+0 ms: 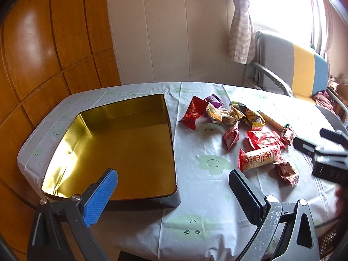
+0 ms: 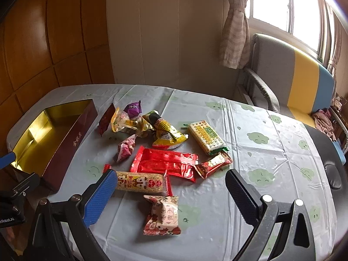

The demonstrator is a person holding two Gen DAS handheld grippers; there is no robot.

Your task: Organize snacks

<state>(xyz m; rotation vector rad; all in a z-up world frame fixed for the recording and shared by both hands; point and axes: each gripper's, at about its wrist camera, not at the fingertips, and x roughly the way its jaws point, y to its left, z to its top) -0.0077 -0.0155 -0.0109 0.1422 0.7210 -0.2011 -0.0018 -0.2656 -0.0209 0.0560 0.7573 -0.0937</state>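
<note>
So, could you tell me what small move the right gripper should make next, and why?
Probably lower the right gripper onto the beige flower-print snack and close. Its jaws are open and hold nothing, that packet lies nearest between them, and the gold-lined tin has no snacks in it.

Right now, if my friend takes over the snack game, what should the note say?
Left hand-held gripper: open, holding nothing, over the near edge of the gold-lined tin box.
Right hand-held gripper: open, holding nothing, above the rice cracker roll and the patterned pastry packet.
Box: on the table's left side, nothing inside.
Snacks: all loose on the tablecloth to the right of the box, including the purple candy and the green-edged cracker pack.
Done: nothing packed yet.
Left: move every snack into the box.
</note>
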